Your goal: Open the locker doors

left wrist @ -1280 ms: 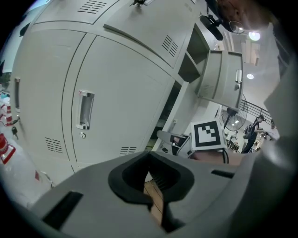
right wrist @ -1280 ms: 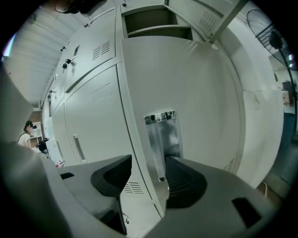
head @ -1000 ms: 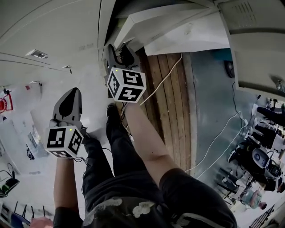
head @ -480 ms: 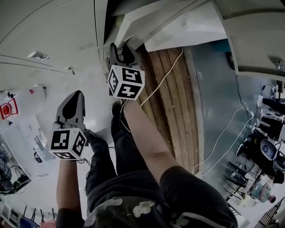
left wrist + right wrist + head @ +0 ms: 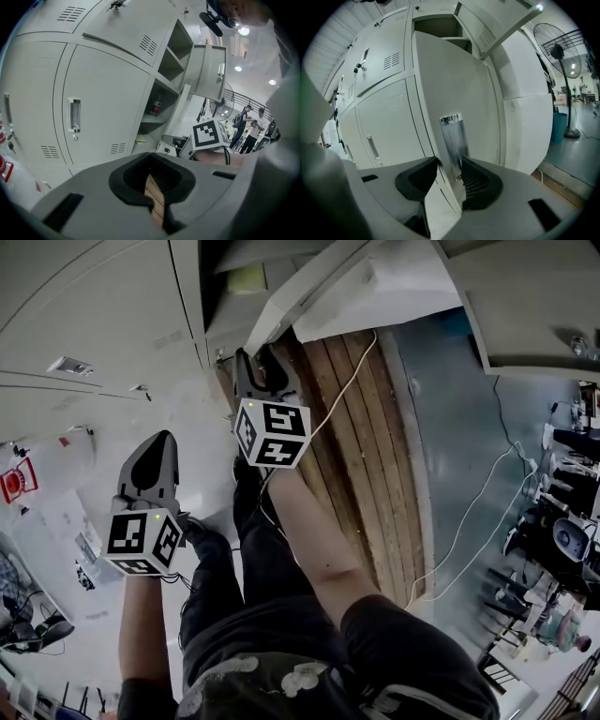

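Note:
My right gripper [image 5: 258, 366] [image 5: 449, 165] reaches to the free edge of a grey locker door [image 5: 356, 285] [image 5: 459, 84] that stands part open. Its jaws have just been closing and now pinch that edge beside the chrome handle plate [image 5: 453, 136]. Behind the door an open compartment [image 5: 242, 279] shows something yellow inside. My left gripper [image 5: 160, 440] [image 5: 157, 199] hangs lower left, shut and holding nothing, in front of a closed locker door [image 5: 103, 108] with a recessed handle [image 5: 73, 115].
A strip of wooden planks [image 5: 352, 456] lies at the lockers' foot, with a white cable [image 5: 469, 512] trailing across the grey floor. An upper locker door [image 5: 530, 306] stands open overhead. Equipment clutters the right side [image 5: 562, 559]. A fan [image 5: 563, 56] and blue bin [image 5: 558, 126] stand beyond.
The locker door has swung further out to the right, uncovering more of the compartment. My right gripper has moved with its edge. The left gripper has hardly moved.

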### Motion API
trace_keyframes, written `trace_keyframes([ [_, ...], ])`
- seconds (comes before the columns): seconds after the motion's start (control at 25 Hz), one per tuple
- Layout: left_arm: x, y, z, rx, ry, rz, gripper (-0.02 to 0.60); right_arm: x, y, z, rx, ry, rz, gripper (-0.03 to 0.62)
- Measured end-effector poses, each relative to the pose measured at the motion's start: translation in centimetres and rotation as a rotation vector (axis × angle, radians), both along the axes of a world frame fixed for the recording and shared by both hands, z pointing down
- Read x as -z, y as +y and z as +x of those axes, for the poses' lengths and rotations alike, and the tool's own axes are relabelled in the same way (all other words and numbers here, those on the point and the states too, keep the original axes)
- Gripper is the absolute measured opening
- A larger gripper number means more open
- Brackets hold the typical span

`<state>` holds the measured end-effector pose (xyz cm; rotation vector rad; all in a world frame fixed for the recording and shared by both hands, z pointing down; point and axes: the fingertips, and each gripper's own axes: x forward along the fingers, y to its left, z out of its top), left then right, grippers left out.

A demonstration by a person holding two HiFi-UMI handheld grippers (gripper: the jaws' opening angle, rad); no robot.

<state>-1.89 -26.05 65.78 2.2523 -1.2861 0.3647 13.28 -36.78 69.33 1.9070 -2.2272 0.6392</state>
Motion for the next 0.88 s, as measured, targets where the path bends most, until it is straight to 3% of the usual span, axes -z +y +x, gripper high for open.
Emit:
trace_keyframes([
  [0.88,1.9,0.4,7.6,-0.141,0.015,0.028,0.009,0.6,7.0,10.5,-0.1,0.136,0.026,0.121],
])
